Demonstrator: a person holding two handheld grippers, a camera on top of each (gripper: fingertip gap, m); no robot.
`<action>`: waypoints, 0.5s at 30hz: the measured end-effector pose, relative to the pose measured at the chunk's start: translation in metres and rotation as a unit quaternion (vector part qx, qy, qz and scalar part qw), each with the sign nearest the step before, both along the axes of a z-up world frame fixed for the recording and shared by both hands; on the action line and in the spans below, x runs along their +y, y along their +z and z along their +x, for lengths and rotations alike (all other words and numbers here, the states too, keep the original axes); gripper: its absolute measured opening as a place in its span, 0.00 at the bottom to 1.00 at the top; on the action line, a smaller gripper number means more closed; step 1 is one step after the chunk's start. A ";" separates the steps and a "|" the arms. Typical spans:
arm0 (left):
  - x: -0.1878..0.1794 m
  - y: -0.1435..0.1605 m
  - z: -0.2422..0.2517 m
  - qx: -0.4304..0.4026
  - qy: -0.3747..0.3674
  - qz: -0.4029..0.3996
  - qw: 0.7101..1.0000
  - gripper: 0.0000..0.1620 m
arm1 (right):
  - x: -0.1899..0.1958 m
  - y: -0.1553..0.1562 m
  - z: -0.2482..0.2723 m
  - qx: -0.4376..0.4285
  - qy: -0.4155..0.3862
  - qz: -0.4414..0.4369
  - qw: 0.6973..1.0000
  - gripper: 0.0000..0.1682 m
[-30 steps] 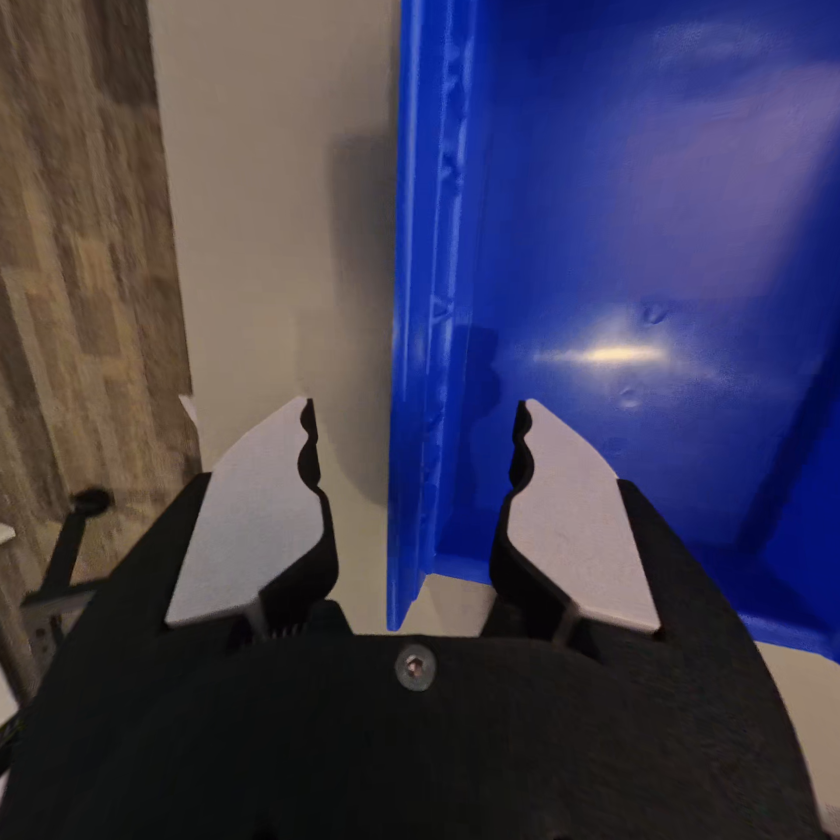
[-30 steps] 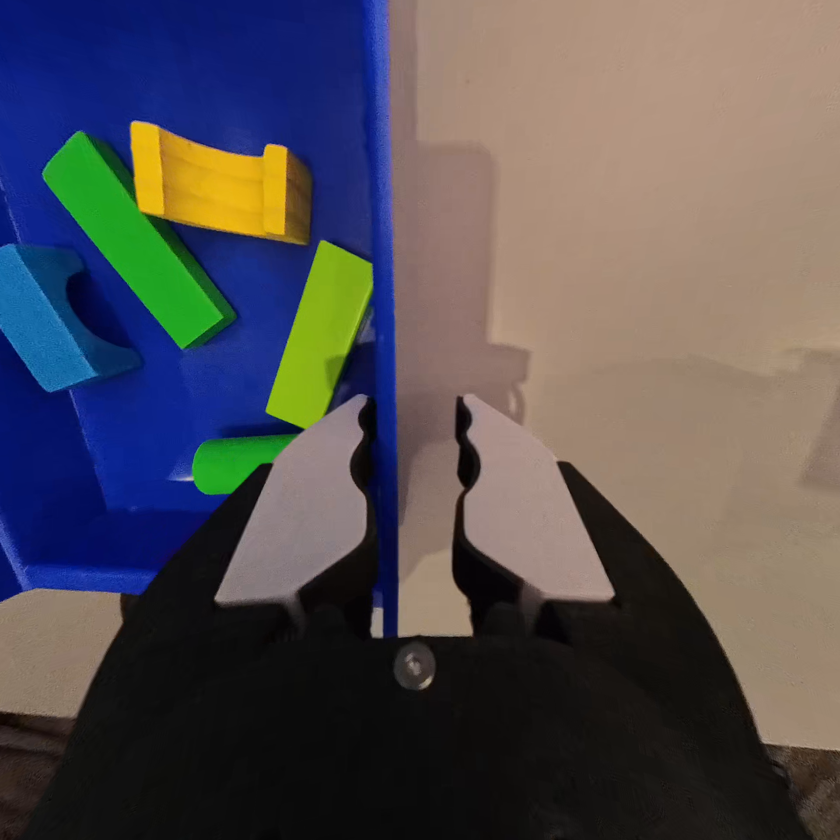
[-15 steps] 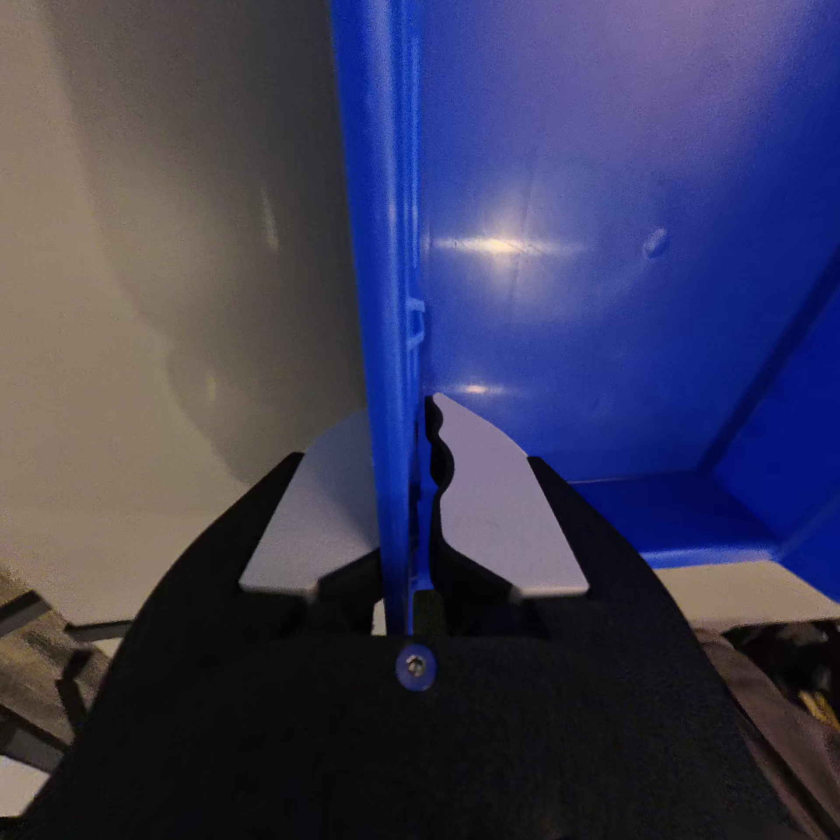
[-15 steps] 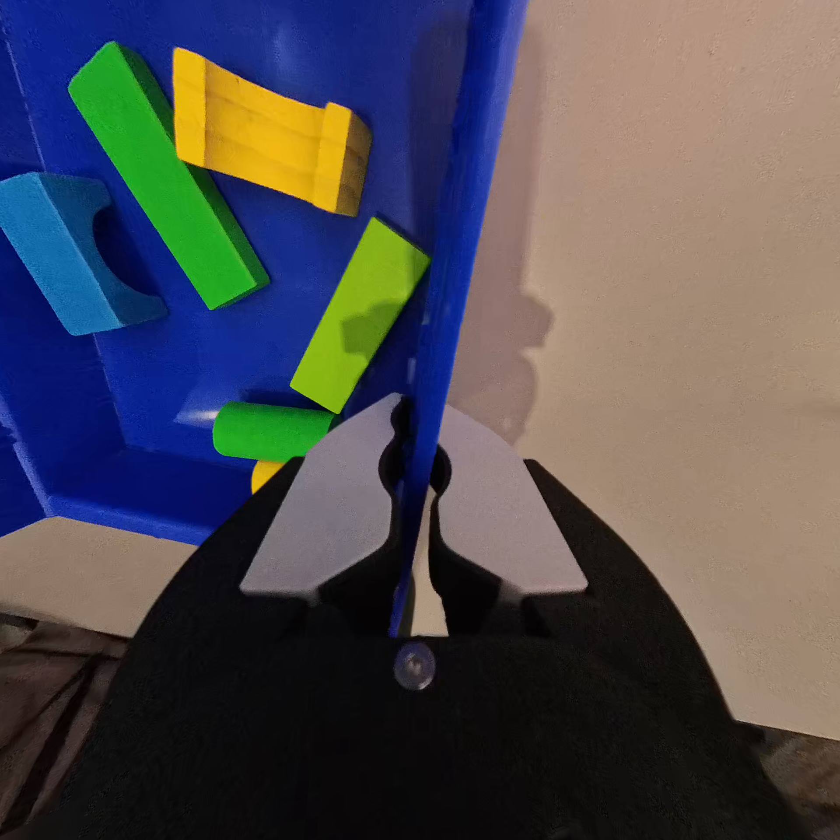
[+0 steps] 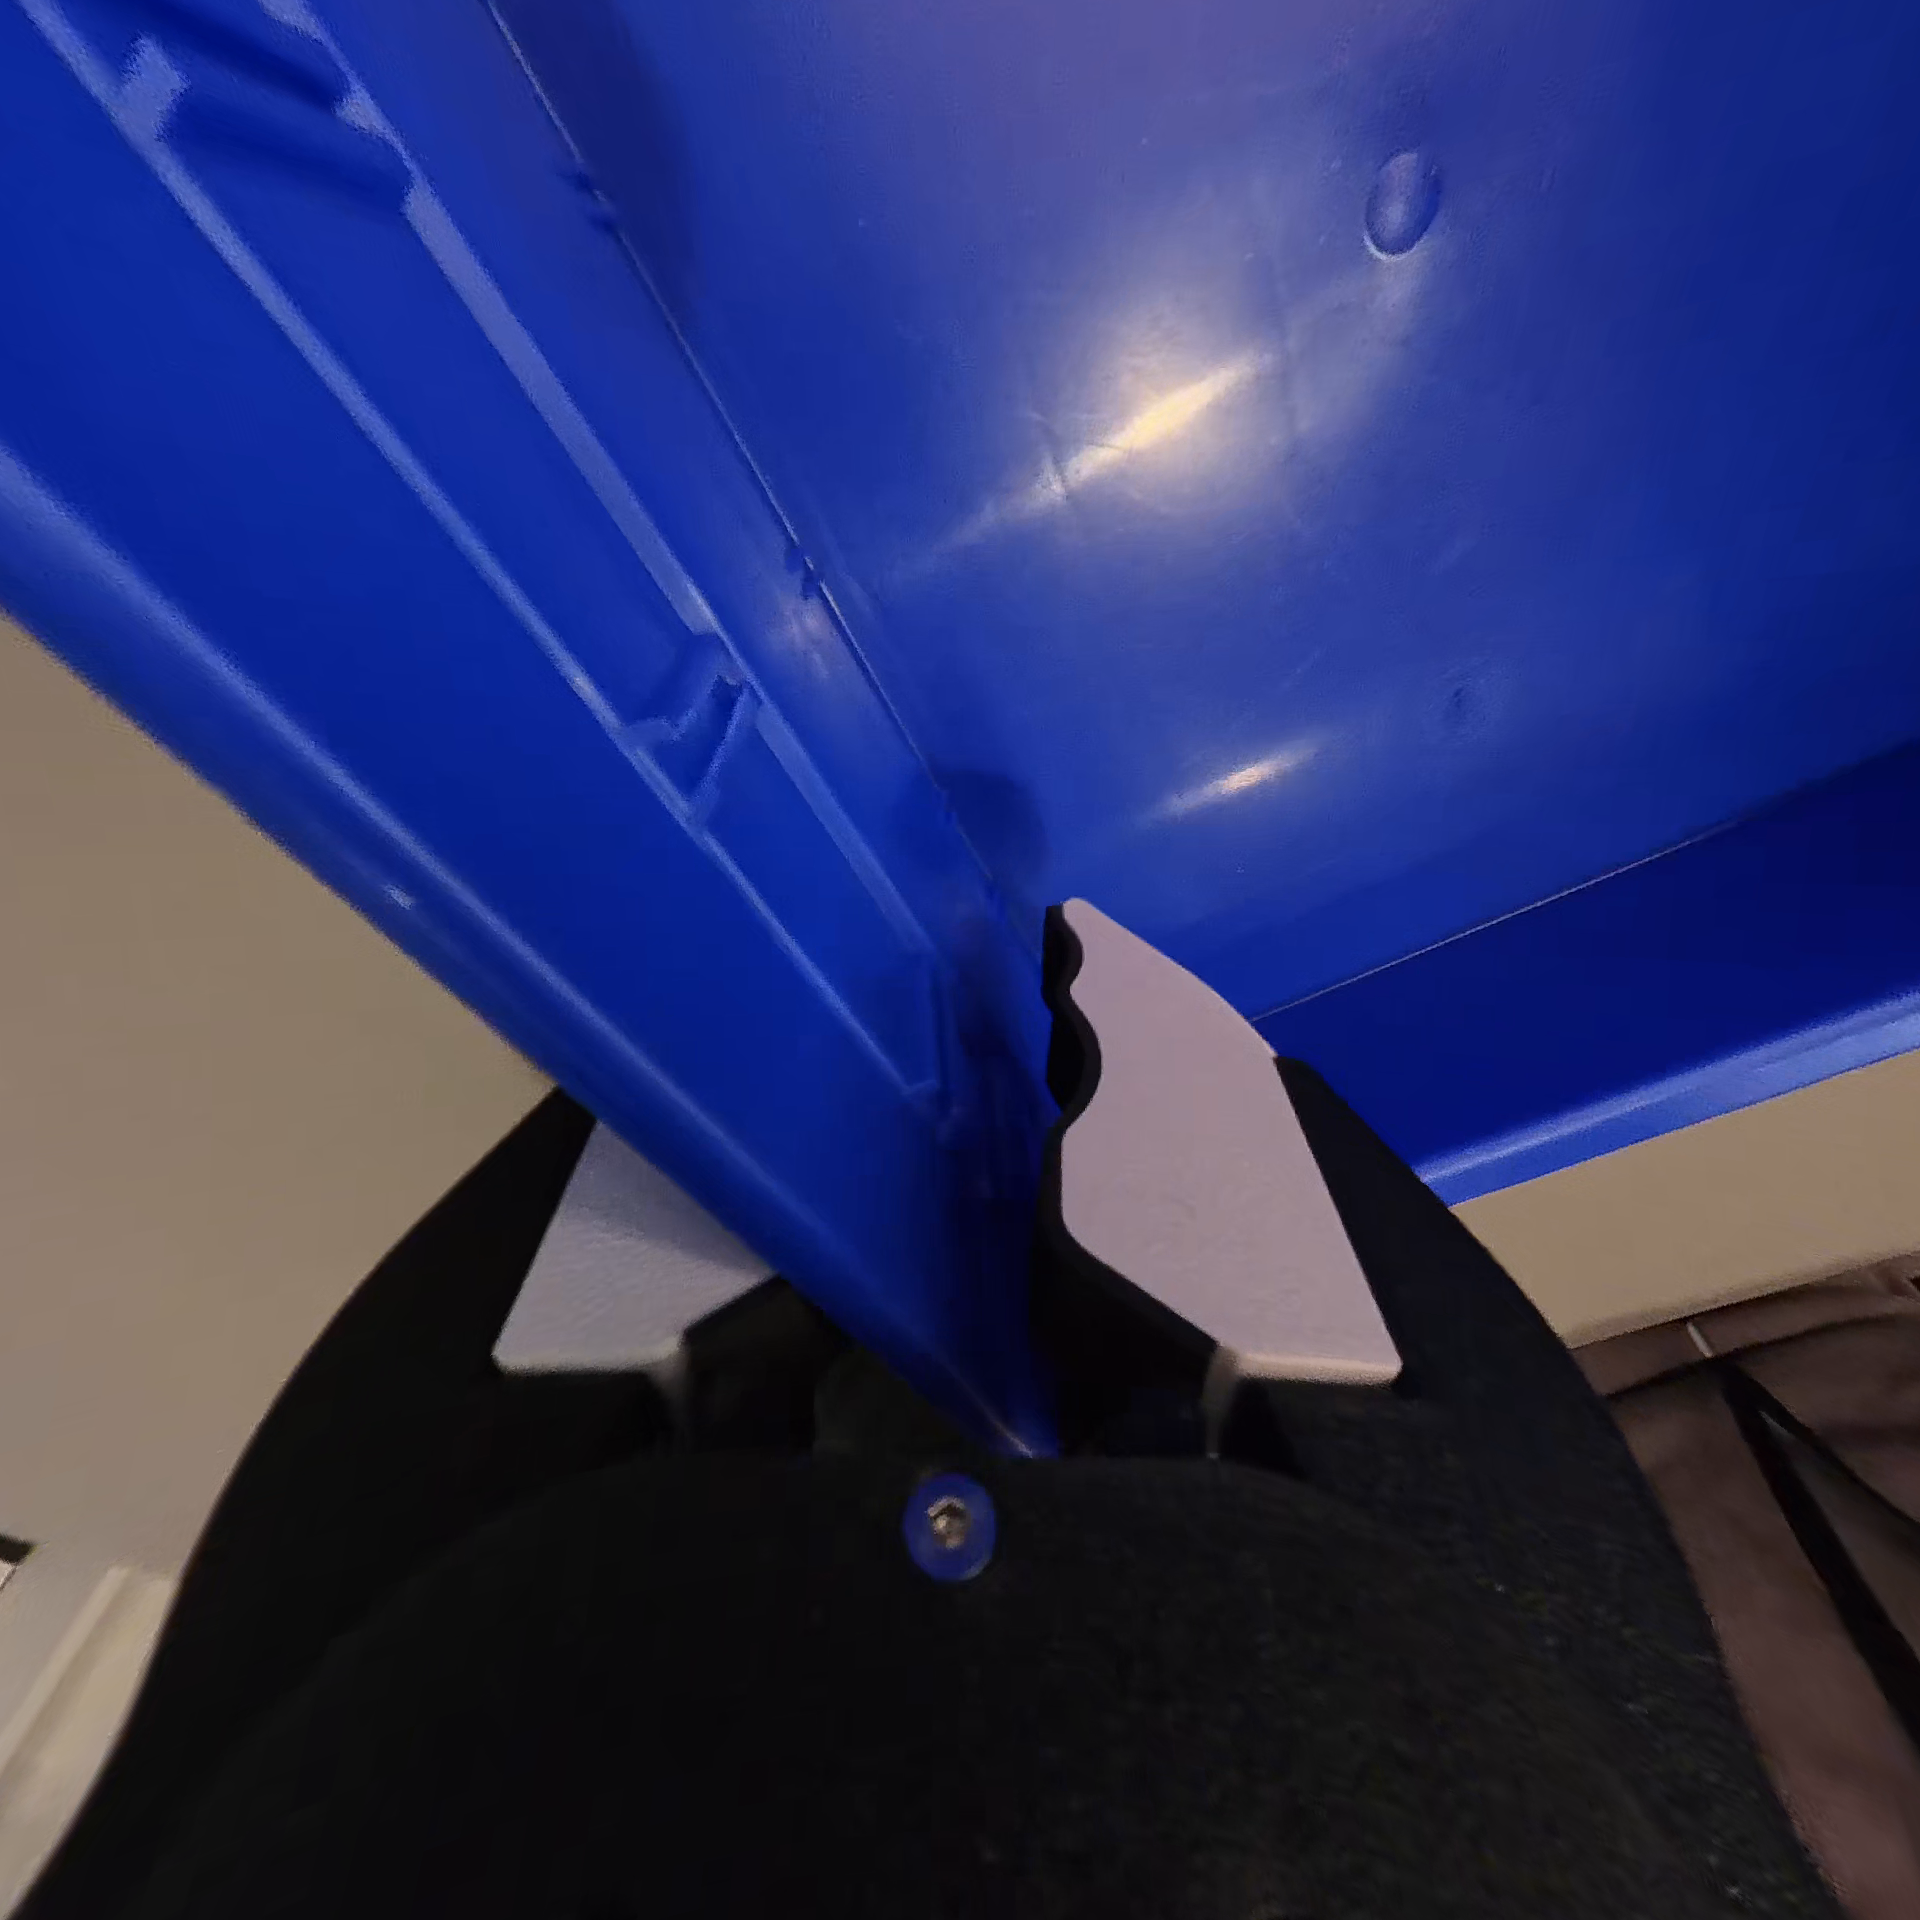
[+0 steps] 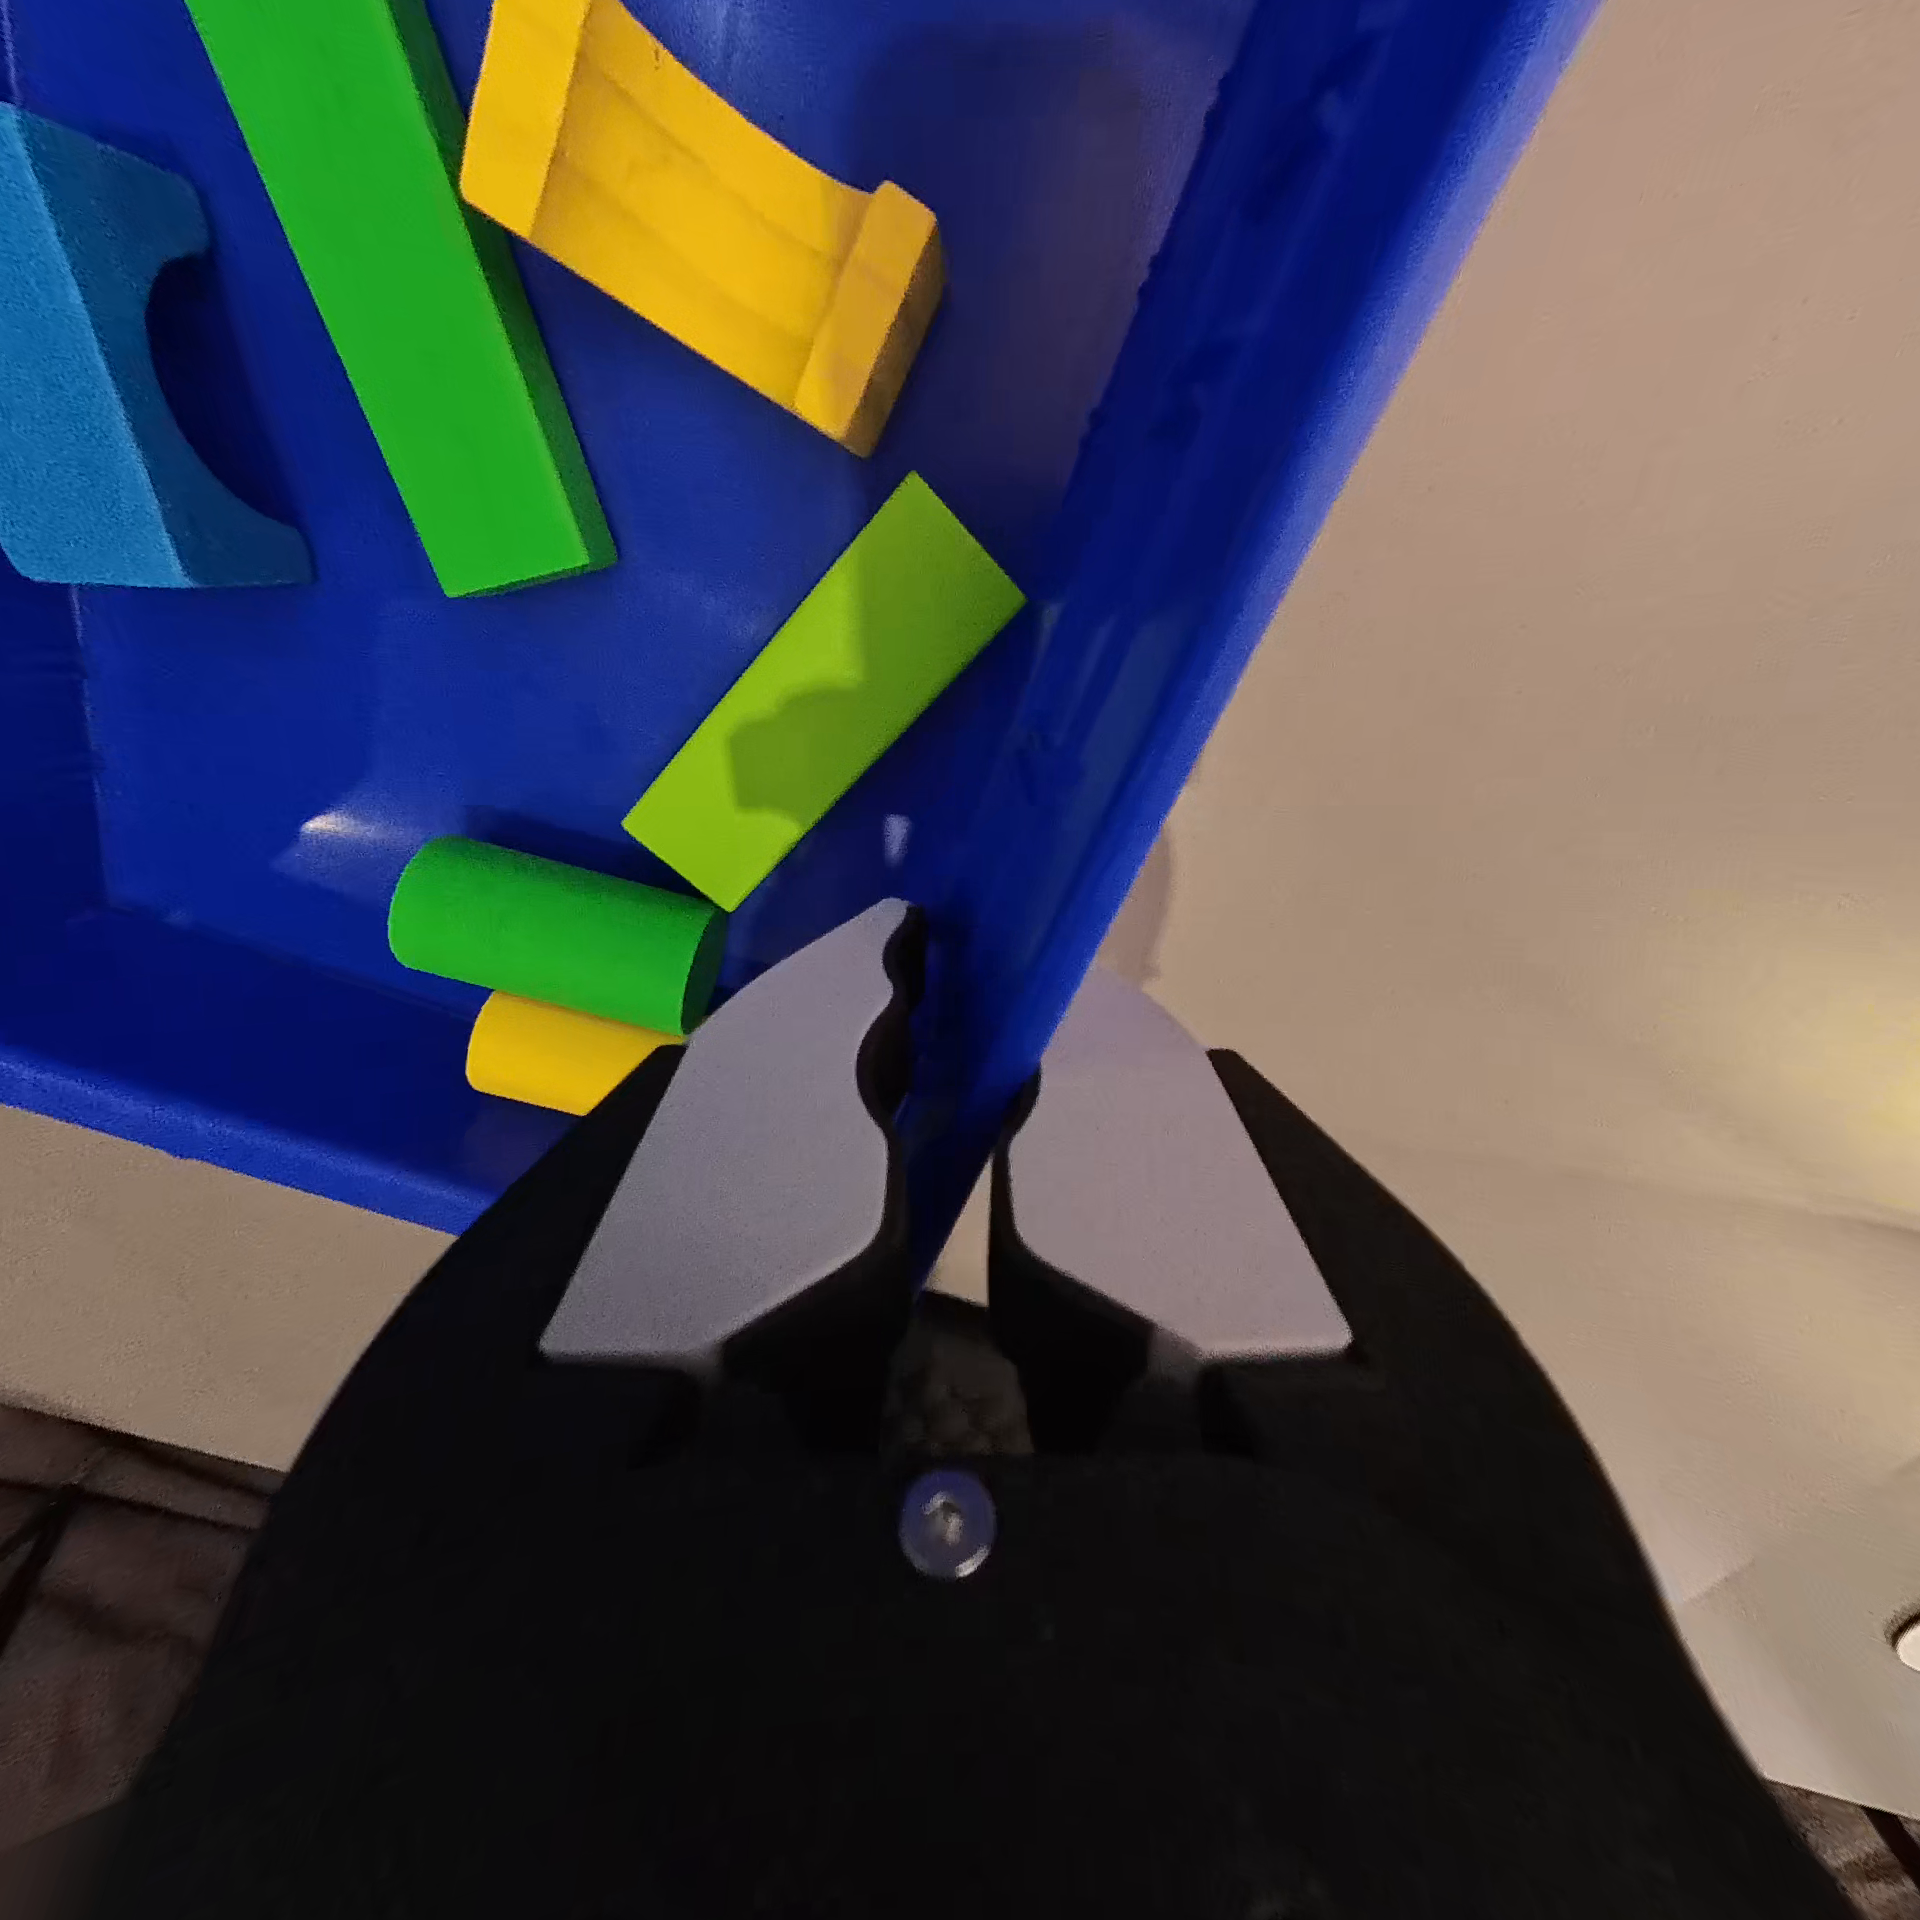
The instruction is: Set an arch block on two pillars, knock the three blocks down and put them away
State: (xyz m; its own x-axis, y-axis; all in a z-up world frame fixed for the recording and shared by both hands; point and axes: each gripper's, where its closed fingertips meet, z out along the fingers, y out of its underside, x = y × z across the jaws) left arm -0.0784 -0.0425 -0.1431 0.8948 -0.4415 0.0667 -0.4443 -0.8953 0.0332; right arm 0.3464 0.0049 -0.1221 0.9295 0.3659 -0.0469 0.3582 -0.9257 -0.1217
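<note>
- Left gripper [image 5: 1023,1039]: fingers pinching the side wall of the blue bin [image 5: 1195,436], which runs from lower centre to upper left of the left wrist view. One finger is inside the bin, the other mostly hidden behind the ribbed outer rim.
- Right gripper [image 6: 966,997]: fingers pinching the opposite wall of the same bin, which rises toward the upper right of the right wrist view.
- Blocks lie loose on the bin floor, all in the left half of the right wrist view: blue arch block [image 6: 94,353] at far left, long green block [image 6: 405,301] beside it, yellow arch block [image 6: 696,208] at top centre, light green block [image 6: 826,691] against the wall near our fingers, green cylinder [image 6: 551,935] and a yellow piece [image 6: 551,1049] touching it in the near corner.
- The beige worktop [image 6: 1558,727] shows past the walls in both views.
- Handling, as we judge it: the bin is thin moulded plastic, glossy, likely light, and the walls may flex. The stiffened rim is the sound place to hold it, one wall per gripper.
- The blocks look matte, rigid, light and not fragile. They would slide on the slick floor if we tilt the bin.
- For pillars, grip across the flat long faces; for an arch, across its flat sides.
</note>
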 end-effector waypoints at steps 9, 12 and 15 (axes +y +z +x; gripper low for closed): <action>-0.013 -0.001 0.025 0.011 -0.051 -0.002 0.999 0.33 | 0.031 -0.007 0.008 -0.042 -0.015 0.061 0.997 0.13; -0.013 0.001 0.018 0.006 -0.046 -0.010 0.999 0.32 | 0.032 -0.007 0.006 -0.009 -0.043 0.066 0.997 0.10; -0.005 0.015 0.013 -0.016 -0.038 0.014 0.999 0.30 | 0.032 -0.008 0.006 -0.012 -0.064 0.052 0.997 0.10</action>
